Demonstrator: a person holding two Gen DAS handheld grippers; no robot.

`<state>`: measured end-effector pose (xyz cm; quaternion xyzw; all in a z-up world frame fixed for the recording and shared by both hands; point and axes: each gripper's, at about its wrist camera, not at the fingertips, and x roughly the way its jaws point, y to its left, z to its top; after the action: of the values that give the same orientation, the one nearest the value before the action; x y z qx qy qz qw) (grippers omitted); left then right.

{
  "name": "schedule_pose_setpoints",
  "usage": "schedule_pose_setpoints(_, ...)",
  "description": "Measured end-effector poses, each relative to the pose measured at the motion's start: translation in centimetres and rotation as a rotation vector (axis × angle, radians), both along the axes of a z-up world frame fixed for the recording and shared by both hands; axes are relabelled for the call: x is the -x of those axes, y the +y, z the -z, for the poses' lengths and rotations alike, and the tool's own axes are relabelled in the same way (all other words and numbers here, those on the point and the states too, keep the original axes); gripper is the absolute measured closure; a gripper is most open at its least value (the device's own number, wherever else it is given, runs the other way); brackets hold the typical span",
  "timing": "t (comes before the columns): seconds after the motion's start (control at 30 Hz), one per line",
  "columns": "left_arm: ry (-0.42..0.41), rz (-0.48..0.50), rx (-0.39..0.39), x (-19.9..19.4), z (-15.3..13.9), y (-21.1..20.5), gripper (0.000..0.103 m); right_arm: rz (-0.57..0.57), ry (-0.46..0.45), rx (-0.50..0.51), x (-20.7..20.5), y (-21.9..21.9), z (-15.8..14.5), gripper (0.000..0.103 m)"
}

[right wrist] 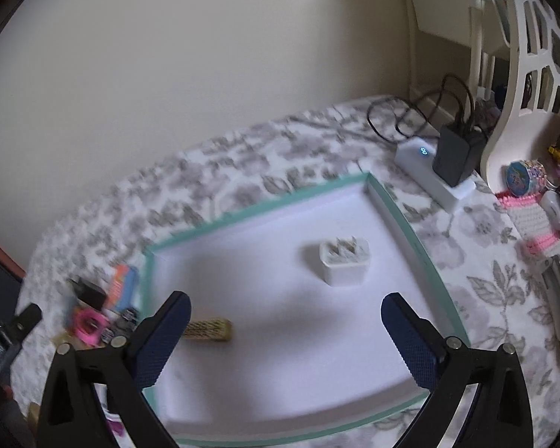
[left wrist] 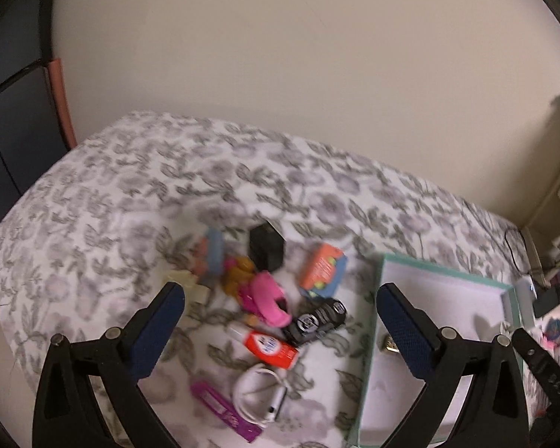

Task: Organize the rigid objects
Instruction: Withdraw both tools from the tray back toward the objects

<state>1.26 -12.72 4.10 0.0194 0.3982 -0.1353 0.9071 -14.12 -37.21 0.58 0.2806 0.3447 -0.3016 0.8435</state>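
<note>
A pile of small things lies on the floral bed sheet (left wrist: 112, 194): a black cube charger (left wrist: 267, 248), an orange and blue box (left wrist: 323, 270), a pink clip (left wrist: 267, 298), a black car key (left wrist: 315, 321), a red and white bottle (left wrist: 268, 347), a coiled white cable (left wrist: 259, 392) and a purple bar (left wrist: 224, 410). My left gripper (left wrist: 282, 293) hangs open above this pile, holding nothing. To the right is a teal-rimmed tray (right wrist: 403, 216) holding a white plug adapter (right wrist: 345, 263) and a tan textured piece (right wrist: 209, 330). My right gripper (right wrist: 286, 300) is open and empty over the tray.
A white power bank (right wrist: 435, 179) with a black charger (right wrist: 453, 158) and cables sits beyond the tray's far corner. A white chair (right wrist: 519, 86), a pink keyboard (right wrist: 534, 224) and clutter stand on the right. A cream wall backs the bed; dark furniture (left wrist: 11, 130) is at left.
</note>
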Motion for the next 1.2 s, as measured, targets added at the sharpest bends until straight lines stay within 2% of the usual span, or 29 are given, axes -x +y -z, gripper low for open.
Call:
schedule_pose_setpoints(0.13, -0.020, -0.033, 0.015, 0.0, -1.0, 1.8, 0.001, -0.046, -0.066, 0.024, -0.4, 1.7, -1.5, 0.000)
schedule_pose_setpoints(0.27, 0.000, -0.084, 0.051, -0.3, -1.1, 3.9, 0.001, -0.147, -0.045, 0.032, -2.0, 4.5, -1.8, 0.000)
schedule_pose_setpoints(0.43, 0.014, -0.158, 0.058, -1.0, -0.9, 6.6, 0.001, -0.272, -0.011, 0.028, -4.0, 8.1, -1.2, 0.000)
schedule_pose_setpoints(0.73, 0.053, -0.239, -0.028, -1.6, 0.4, 9.6, 0.001, -0.391, 0.040, -0.058, -6.4, 11.9, 1.0, 0.000)
schedule_pose_setpoints(0.83, 0.079, -0.245, -0.059, -1.8, 1.2, 9.9, 0.001, -0.433, 0.051, -0.056, -7.0, 13.2, 1.2, 0.000)
schedule_pose_setpoints(0.93, 0.136, -0.257, -0.081, -2.1, 2.6, 10.3, 0.001, -0.477, 0.066, -0.068, -7.8, 14.5, 1.6, 0.000)
schedule_pose_setpoints(1.2, 0.364, -0.314, -0.152, -3.0, 7.8, 11.8, 0.001, -0.581, 0.157, -0.060, -9.8, 18.2, 3.7, 0.000)
